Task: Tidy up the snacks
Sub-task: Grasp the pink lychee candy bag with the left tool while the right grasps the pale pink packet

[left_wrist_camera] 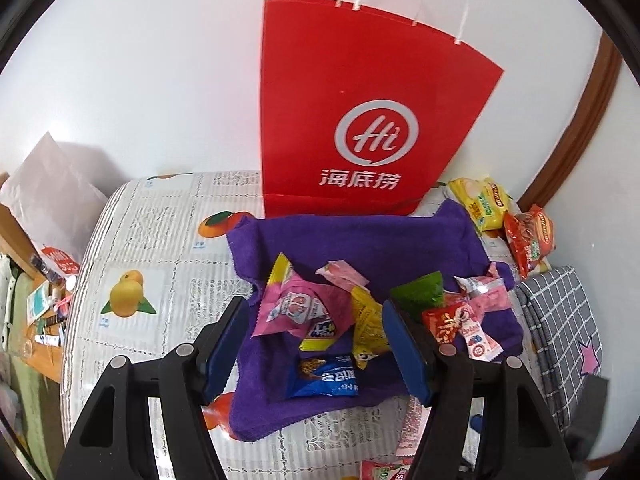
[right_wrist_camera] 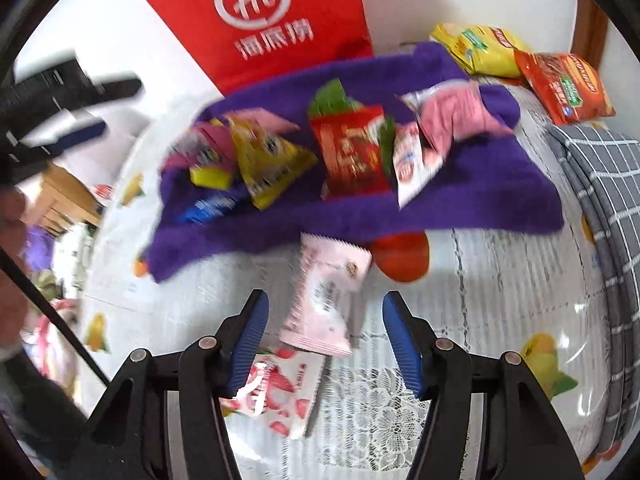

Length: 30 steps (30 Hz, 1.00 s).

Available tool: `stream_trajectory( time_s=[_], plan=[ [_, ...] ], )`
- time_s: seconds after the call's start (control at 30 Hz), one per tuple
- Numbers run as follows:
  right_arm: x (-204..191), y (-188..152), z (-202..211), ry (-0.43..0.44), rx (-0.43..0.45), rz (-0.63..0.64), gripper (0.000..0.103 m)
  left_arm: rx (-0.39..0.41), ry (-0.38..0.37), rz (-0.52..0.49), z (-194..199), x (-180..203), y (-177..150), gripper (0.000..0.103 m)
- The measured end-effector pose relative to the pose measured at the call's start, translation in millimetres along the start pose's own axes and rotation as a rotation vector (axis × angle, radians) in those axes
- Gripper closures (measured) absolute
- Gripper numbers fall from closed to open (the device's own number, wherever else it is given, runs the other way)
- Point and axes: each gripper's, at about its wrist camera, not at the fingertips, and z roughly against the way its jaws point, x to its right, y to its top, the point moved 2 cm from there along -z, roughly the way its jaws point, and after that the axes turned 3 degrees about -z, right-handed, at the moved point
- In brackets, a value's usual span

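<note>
A purple towel [left_wrist_camera: 360,236] lies on the table with several snack packets heaped on it: a pink one [left_wrist_camera: 296,308], a yellow one [left_wrist_camera: 366,316], a blue one [left_wrist_camera: 328,376] and a red one [left_wrist_camera: 444,320]. My left gripper [left_wrist_camera: 313,312] hovers open over this heap, its pads clear of the packets. In the right wrist view a pale pink packet [right_wrist_camera: 332,272] lies flat on the tablecloth in front of the towel [right_wrist_camera: 460,200]. My right gripper [right_wrist_camera: 325,298] stands open astride it, pads not touching. A strawberry-print packet [right_wrist_camera: 280,392] lies under its left finger.
A red paper bag [left_wrist_camera: 340,100] stands against the wall behind the towel. Yellow [left_wrist_camera: 480,200] and red [left_wrist_camera: 528,236] chip bags lie at the back right. A grey checked cushion [left_wrist_camera: 560,320] borders the table's right edge. The fruit-print tablecloth [left_wrist_camera: 160,248] extends left.
</note>
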Motion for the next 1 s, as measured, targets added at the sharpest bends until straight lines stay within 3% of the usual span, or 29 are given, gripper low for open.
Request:
stream_trajectory(
  time_s=[0.23, 0.33, 0.43, 0.47, 0.6, 0.87, 1.0],
  plan=[
    [-6, -9, -34, -0.086, 0.009, -0.018, 0.043, 0.003, 0.0, -0.011, 2, 4, -1, 0.036],
    [-15, -11, -39, -0.134, 0.065, 0.013, 0.043, 0.005, 0.0, -0.008, 2, 4, -1, 0.036],
    [-28, -16, -44, -0.211, 0.122, 0.091, 0.055, 0.002, 0.002, -0.008, 1, 4, -2, 0.036],
    [-31, -18, -43, -0.208, 0.132, 0.116, 0.062, 0.001, 0.002, -0.008, 2, 4, -2, 0.036],
    [-28, -17, -38, -0.173, 0.131, 0.132, 0.07, 0.009, 0.004, -0.008, 3, 4, -2, 0.036],
    [6, -16, 8, -0.108, 0.169, 0.058, 0.07, 0.003, -0.004, -0.02, 9, 15, -8, 0.036],
    [31, -23, 31, -0.117, 0.179, 0.02, 0.07, -0.018, -0.03, -0.041, 8, 27, -38, 0.036]
  ],
)
